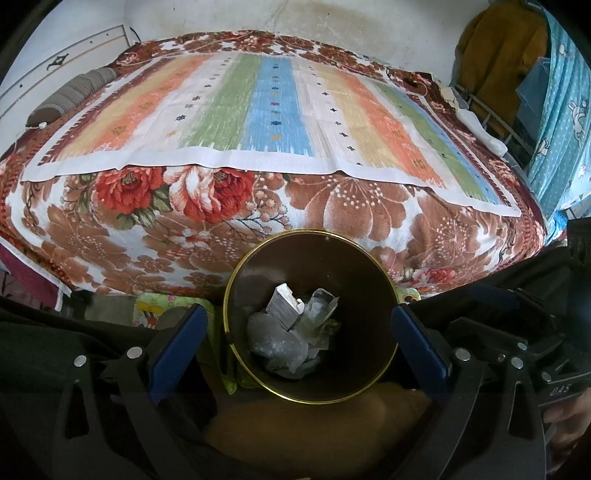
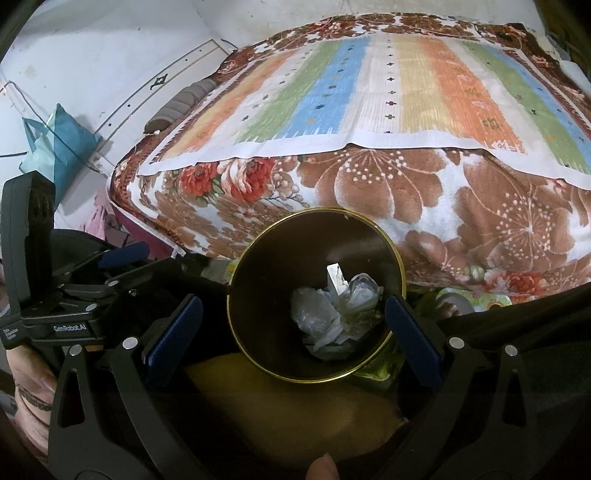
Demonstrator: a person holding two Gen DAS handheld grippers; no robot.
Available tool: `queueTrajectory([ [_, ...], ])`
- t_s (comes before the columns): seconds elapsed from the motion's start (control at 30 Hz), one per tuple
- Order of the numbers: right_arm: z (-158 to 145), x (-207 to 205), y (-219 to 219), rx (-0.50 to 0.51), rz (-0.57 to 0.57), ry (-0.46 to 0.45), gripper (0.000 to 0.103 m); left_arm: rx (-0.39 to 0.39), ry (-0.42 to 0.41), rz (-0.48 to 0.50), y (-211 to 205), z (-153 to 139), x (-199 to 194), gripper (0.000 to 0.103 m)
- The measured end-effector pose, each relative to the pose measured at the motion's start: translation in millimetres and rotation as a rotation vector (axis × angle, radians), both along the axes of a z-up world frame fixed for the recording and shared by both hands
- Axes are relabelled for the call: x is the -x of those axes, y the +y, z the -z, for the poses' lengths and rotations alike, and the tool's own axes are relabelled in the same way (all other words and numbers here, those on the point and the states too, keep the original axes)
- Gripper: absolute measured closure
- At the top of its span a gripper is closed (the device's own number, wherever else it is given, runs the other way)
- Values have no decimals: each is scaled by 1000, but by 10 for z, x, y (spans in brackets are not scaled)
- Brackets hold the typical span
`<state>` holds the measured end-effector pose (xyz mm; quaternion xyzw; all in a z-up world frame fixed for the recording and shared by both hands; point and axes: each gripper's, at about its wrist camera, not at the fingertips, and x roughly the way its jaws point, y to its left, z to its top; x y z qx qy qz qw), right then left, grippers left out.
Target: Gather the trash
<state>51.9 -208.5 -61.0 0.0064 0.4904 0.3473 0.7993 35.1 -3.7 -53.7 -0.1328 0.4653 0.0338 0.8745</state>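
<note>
Bin (image 1: pixel 255 280): dark, gold-rimmed, beside bed (image 1: pixel 258 206).
Trash (image 1: pixel 295 332): crumpled plastic inside (plus small box).
Left gripper (image 1: pixel 299 347): jaws wide, empty.
Right gripper (image 2: pixel 295 332): jaws wide, empty.

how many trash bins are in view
1. The dark, gold-rimmed trash bin stands at the foot of the bed, below both open grippers, with crumpled wrappers inside. Others may be out of view.

bed (image 1: pixel 280 122): floral blanket, striped cover | wall (image 1: pixel 332 22): white, stained
</note>
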Motion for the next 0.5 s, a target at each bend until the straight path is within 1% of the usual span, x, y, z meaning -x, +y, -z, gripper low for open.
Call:
queueTrajectory([
  [0.5, -16, 18, 7, -2, 2, -2, 9, -1, 2, 0, 6, -5, -3, 6],
])
